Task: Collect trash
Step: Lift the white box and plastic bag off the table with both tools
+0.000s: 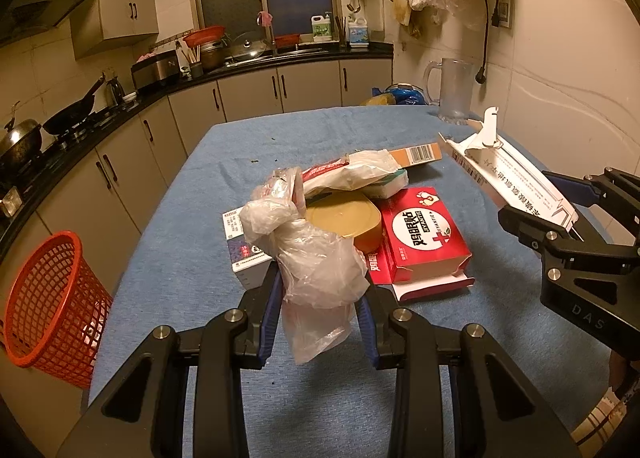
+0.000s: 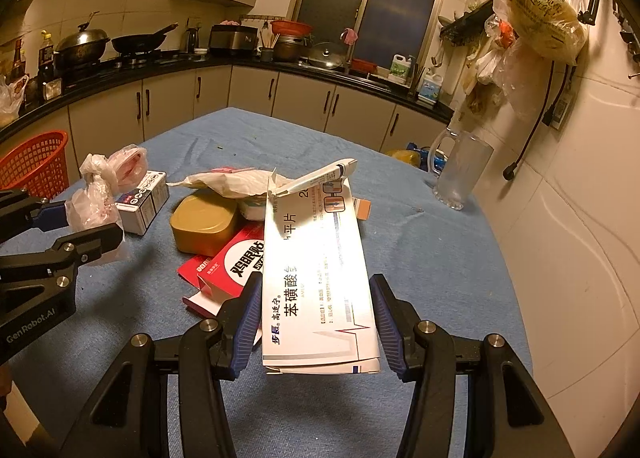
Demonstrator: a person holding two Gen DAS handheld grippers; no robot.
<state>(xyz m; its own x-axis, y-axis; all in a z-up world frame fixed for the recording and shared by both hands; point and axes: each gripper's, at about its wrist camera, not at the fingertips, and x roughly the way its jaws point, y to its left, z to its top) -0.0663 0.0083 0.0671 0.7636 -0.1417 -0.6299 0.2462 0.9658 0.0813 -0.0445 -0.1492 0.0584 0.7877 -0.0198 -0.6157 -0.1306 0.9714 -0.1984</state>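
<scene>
My left gripper (image 1: pixel 320 298) is shut on a crumpled clear plastic bag (image 1: pixel 316 258), which it holds above the blue tablecloth (image 1: pixel 280 398). The right wrist view shows that bag (image 2: pixel 96 198) in the left gripper (image 2: pixel 80 234) at the left. My right gripper (image 2: pixel 316 298) is shut on a flattened white medicine box (image 2: pixel 316 258), gripped by its long edges and raised over the pile. Below lie a red box (image 1: pixel 424 234), a gold tin (image 1: pixel 348 218), a white and blue box (image 1: pixel 244 250), a paper wrapper (image 1: pixel 356 174) and an orange barcode box (image 1: pixel 416 154).
A red mesh basket (image 1: pixel 52 298) stands on the floor left of the table. A frosted glass mug (image 2: pixel 460 174) sits at the table's far right by the wall. Kitchen counters with pans run along the left and back. Bags hang on the right wall.
</scene>
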